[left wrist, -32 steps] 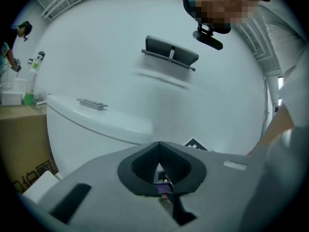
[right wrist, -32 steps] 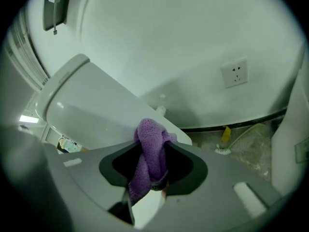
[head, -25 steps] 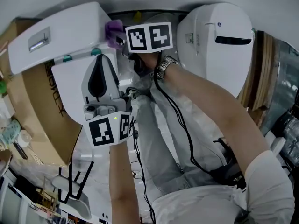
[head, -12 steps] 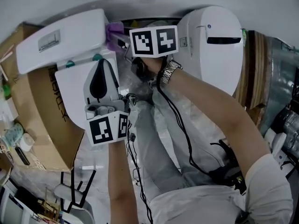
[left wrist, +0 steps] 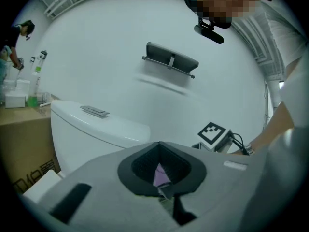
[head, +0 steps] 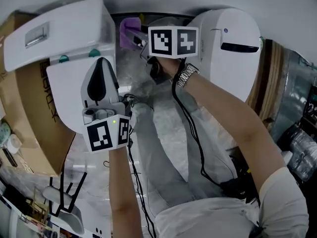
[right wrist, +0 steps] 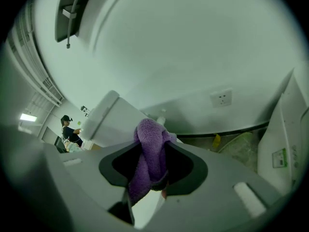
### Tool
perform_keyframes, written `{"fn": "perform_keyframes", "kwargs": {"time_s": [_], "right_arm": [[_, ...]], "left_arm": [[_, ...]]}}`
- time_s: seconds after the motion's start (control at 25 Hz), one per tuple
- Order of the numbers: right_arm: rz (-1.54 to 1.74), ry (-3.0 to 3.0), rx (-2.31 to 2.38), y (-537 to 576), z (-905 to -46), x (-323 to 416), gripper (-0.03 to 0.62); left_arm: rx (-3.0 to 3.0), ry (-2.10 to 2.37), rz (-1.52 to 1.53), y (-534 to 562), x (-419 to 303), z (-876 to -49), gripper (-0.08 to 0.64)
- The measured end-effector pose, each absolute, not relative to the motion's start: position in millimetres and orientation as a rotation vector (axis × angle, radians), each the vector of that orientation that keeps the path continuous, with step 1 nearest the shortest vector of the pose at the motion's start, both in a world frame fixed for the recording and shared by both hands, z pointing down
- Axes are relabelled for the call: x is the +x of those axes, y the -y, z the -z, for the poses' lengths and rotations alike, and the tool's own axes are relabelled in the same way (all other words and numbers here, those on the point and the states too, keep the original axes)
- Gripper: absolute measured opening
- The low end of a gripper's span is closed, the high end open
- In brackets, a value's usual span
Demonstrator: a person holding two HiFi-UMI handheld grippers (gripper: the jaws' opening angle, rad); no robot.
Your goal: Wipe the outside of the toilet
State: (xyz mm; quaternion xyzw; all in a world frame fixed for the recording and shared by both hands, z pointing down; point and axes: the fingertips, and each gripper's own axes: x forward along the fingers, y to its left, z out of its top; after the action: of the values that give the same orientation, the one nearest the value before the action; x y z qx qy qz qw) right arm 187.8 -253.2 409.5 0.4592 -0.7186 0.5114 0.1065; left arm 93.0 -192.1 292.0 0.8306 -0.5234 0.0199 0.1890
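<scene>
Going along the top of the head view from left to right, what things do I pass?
toilet tank → purple cloth → marker cube → white rounded fixture with a dark slot

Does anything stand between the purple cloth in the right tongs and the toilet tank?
Nothing visible does. The right tongs grip the purple cloth, which hangs close beside the side wall of the toilet tank. Whether it touches the wall, I cannot tell.
</scene>
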Motion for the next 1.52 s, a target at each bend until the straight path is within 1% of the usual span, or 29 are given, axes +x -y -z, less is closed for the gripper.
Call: {"fn": "perform_keyframes", "kwargs": {"time_s": [0.28,0.48,0.8,1.0,1.24,1.52], "right_arm": [[-1.58,2.017,1.224,240,-479,213,0.153],[-1.598,1.967,1.192,251,-523,220,0.153],[-1.642,1.875,1.187,265,-609,204,0.153],[-1.698,1.863,1.23,290,-645,189,0.153],[-1.723,1.901,1.169,315,-648,166,0.153],[-1.699,1.968,1.096,323,-603,160,0.153]], "left_arm": [[2.233,1.589,-0.069,193,122,-312,0.005],[2.199,1.632,-0.094,199,139,-326,0.005],[2.152,1.72,-0.062,206,129,-360,0.005],[2.15,1.754,-0.08,213,120,-392,0.005],[2.124,1.814,-0.073,222,112,-396,0.005],[2.06,1.847,-0.064,221,109,-375,0.005]]}}
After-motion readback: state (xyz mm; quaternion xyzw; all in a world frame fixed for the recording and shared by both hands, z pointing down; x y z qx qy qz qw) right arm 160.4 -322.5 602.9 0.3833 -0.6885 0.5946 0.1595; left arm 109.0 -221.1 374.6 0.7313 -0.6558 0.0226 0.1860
